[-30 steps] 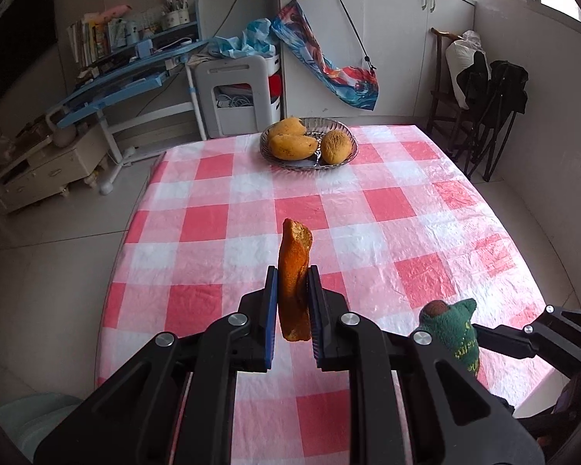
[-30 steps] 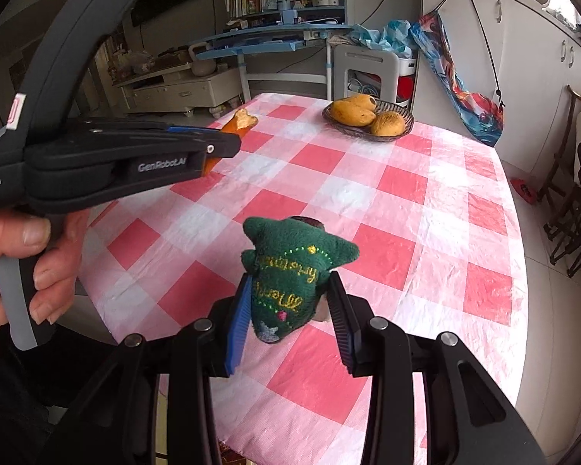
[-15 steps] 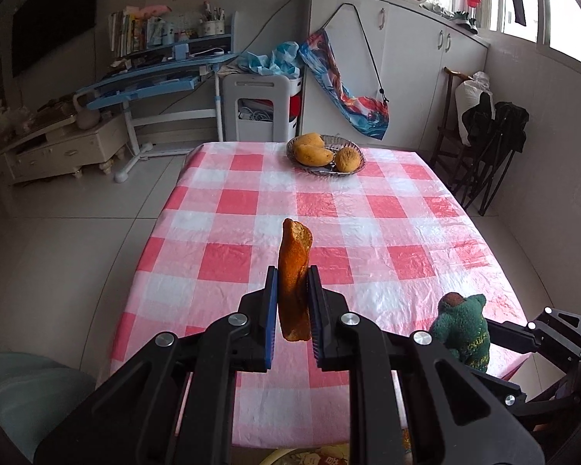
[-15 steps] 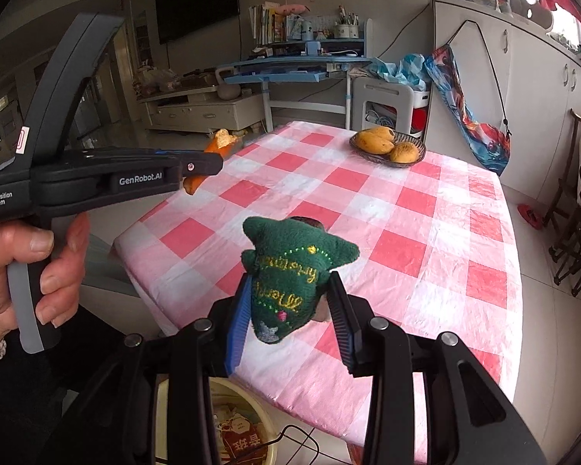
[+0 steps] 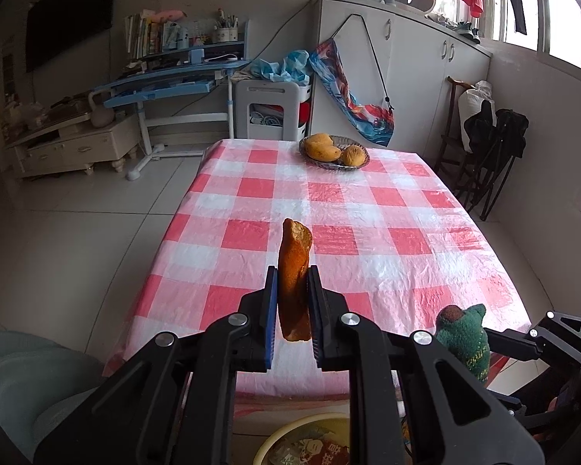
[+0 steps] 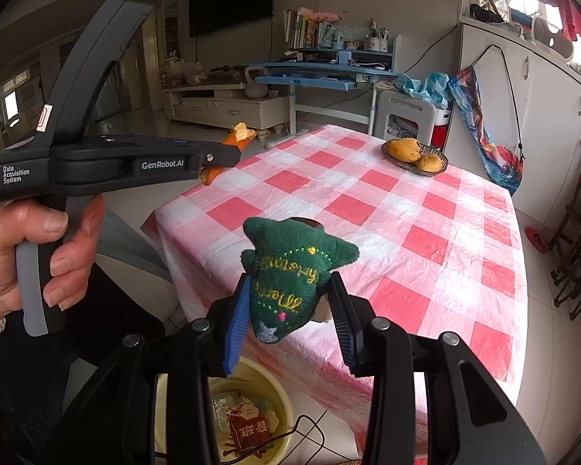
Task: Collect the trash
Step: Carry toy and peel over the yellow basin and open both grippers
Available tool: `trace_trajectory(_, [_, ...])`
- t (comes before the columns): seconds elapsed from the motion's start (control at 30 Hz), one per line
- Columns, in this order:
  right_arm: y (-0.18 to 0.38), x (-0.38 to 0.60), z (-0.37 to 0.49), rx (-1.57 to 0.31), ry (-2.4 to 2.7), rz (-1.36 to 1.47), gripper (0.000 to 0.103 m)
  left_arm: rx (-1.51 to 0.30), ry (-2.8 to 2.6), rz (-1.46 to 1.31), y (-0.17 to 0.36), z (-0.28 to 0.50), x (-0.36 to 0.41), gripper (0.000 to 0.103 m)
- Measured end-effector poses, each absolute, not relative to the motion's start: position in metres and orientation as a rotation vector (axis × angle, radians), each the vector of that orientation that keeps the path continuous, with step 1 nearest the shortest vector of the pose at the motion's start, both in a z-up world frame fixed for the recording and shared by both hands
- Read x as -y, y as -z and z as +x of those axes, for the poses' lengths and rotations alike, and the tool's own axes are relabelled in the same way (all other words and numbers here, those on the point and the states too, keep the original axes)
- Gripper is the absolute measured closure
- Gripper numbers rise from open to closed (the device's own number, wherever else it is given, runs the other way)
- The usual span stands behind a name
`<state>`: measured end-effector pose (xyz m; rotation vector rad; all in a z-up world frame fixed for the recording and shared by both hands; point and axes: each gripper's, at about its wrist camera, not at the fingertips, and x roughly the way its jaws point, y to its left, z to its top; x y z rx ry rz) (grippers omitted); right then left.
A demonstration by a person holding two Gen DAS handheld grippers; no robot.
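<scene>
My left gripper [image 5: 293,285] is shut on an orange strip of peel [image 5: 295,267] that stands upright between its pads, above the near end of the checked table [image 5: 368,209]. In the right wrist view a person's hand [image 6: 19,248] holds that left gripper [image 6: 230,155], with the peel [image 6: 239,133] sticking out of its tip. A green felt Christmas-tree toy [image 6: 290,267] with yellow stitching sits in my right gripper [image 6: 290,279], which is shut on it at the table's near edge. The same toy [image 5: 464,337] shows at the lower right of the left wrist view.
A yellow bin [image 6: 265,374] with paper scraps stands on the floor below both grippers, its rim [image 5: 286,428] also in the left wrist view. A bowl of mangoes [image 5: 335,151] sits at the table's far end. A pale seat [image 5: 27,368] is left, folding chairs [image 5: 492,162] right.
Both grippers have drawn back from over the table to its near edge, each keeping its item. The yellow bin has come into view beneath them.
</scene>
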<state>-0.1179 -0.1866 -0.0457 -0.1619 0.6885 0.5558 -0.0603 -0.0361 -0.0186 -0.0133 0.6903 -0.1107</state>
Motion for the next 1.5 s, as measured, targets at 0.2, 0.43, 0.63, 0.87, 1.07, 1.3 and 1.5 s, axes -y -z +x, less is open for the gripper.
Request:
trace_trajectory(0.2, [0.047,0.182,-0.131,-0.687,-0.578,-0.174,0.063,-0.687,0.108,-0.010,0.020,-0.074,0.033,0.088])
trace_trajectory(0.43, [0.048,0.179,-0.141,-0.688,-0.600,-0.185,0.063,-0.687,0.106,-0.010,0.020,-0.085,0.030,0.088])
trace_trajectory(0.63, [0.051,0.174,-0.149,-0.698,-0.626,-0.200,0.062,-0.691,0.105,-0.004,0.023,-0.094,0.029,0.088])
trace_trajectory(0.87, [0.057,0.162,-0.162,-0.727,-0.680,-0.248,0.062,-0.710,0.112,0.011,0.029,-0.110,0.030,0.088])
trace_trajectory(1.07, [0.067,0.151,-0.173,-0.776,-0.720,-0.305,0.053,-0.746,0.126,0.022,0.039,-0.123,0.035,0.088])
trace_trajectory(1.3, [0.071,0.151,-0.179,-0.761,-0.645,-0.345,0.039,-0.867,0.147,-0.002,0.063,-0.140,0.037,0.088])
trace_trajectory(1.5, [0.067,0.168,-0.169,-0.739,-0.491,-0.296,0.021,-1.006,0.185,0.048,0.093,-0.153,0.053,0.080])
